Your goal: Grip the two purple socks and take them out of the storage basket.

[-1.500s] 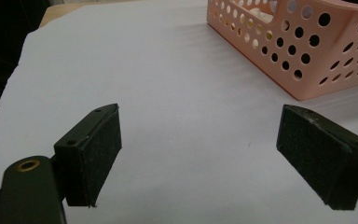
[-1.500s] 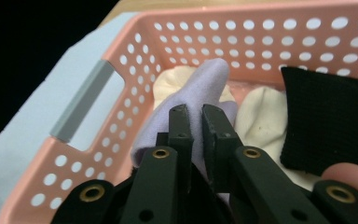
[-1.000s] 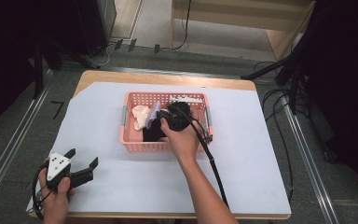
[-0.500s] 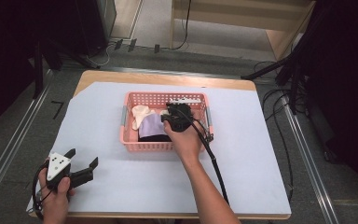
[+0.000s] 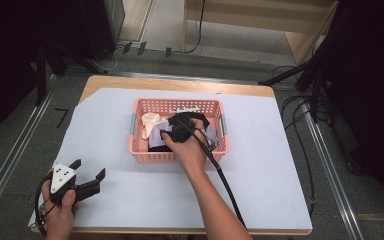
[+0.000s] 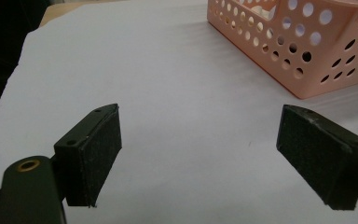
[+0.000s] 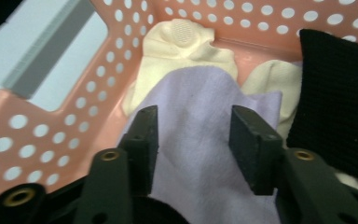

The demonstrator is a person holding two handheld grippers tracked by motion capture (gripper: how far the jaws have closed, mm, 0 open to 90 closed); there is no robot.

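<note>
The right gripper (image 7: 193, 140) has dipped lower into the pink perforated plastic basket (image 5: 140, 150) and its jaws have just been opening; they now straddle the lilac cloth (image 7: 200, 102) lying there, seemingly not yet pinching it, so a grab looks next. The left gripper (image 6: 200, 154) rests spread and empty on the white table cover (image 5: 130, 195)
</note>
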